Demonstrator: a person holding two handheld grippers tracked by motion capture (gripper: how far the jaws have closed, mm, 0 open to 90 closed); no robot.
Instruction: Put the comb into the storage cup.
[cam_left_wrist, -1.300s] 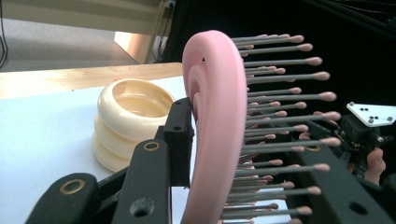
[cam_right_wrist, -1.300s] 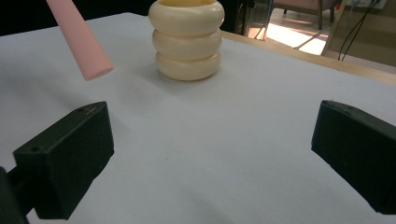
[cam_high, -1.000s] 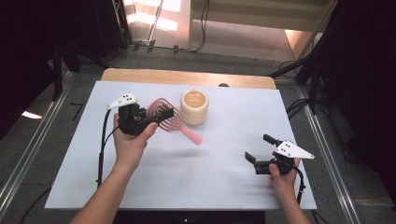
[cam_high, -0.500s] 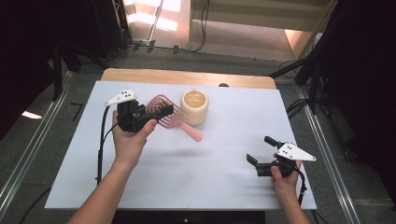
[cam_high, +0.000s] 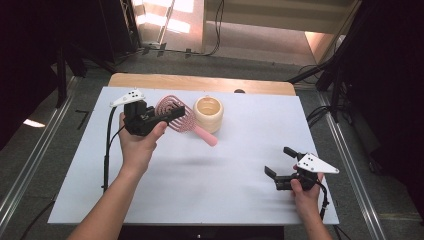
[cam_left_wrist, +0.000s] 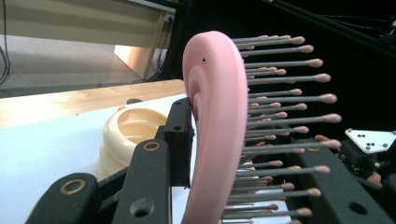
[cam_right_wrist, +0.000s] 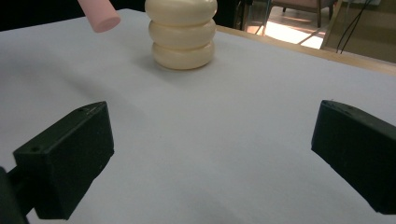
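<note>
At the left of the high view, the left gripper (cam_high: 167, 116), a black two-jaw tool with a grey three-cornered plate on top, sat in the person's left hand (cam_high: 137, 145) above the white sheet covering the table (cam_high: 200, 200). Its jaws were clamped across the head of a pink plastic hairbrush with an open, looped back and rows of grey pins tipped in pink (cam_high: 175, 114). In the left gripper view that brush (cam_left_wrist: 217, 130) stood on edge between the two black jaws, one pad pressed against the smooth pink back, the other lying in among the pins. Its round pink handle (cam_high: 206, 136) ran down and to the right, past the front of the next object; whether the handle end rested on the sheet could not be told.

Just right of the brush head stood a cream-coloured cup with a ribbed, ringed wall (cam_high: 208, 113), upright and open at the top; the right gripper view showed it as three stacked bulges (cam_right_wrist: 183, 32), with the handle's end (cam_right_wrist: 99, 16) just beside it.

Well apart from these, near the right front corner of the sheet, the right gripper (cam_high: 282, 165) was held low in the right hand (cam_high: 306, 192). Its jaws stood wide apart with only bare sheet between them.
</note>
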